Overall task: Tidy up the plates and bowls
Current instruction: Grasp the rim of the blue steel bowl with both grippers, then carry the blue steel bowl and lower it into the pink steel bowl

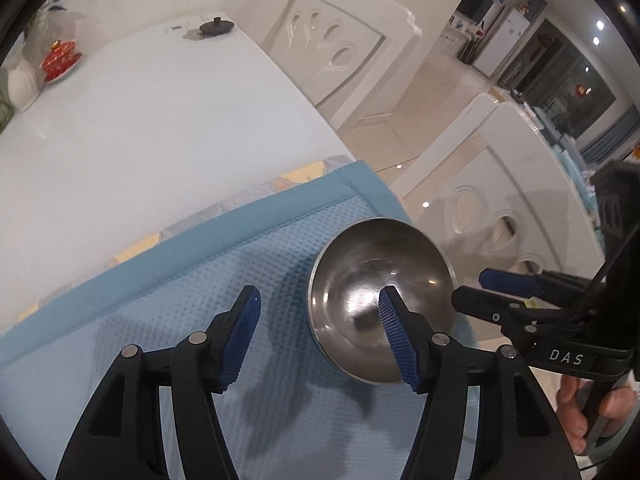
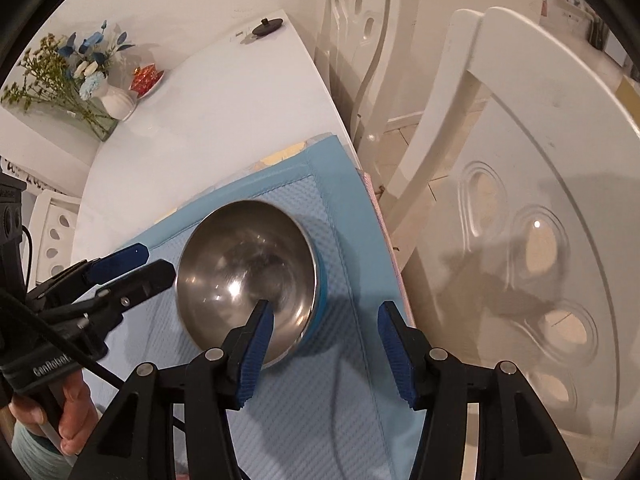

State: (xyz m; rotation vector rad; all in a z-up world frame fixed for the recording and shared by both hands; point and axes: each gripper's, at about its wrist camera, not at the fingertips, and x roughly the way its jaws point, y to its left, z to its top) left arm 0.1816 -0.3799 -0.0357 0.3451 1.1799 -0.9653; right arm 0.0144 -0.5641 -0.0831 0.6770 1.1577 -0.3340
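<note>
Steel bowl (image 1: 380, 300) sits upright on a blue waffle-weave mat (image 1: 200, 320) near the right edge of the white table (image 1: 140, 120), with nothing gripping it. Left claw (image 1: 320, 336) is spread, its right pad over the bowl's rim; right claw (image 2: 326, 354) is likewise spread, its left pad over the opposite rim. White chairs (image 2: 520, 200) stand beside the table.

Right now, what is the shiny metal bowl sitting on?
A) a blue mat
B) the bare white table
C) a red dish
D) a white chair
A: the metal bowl rests on the blue mat, which is spread over the white table.
</note>
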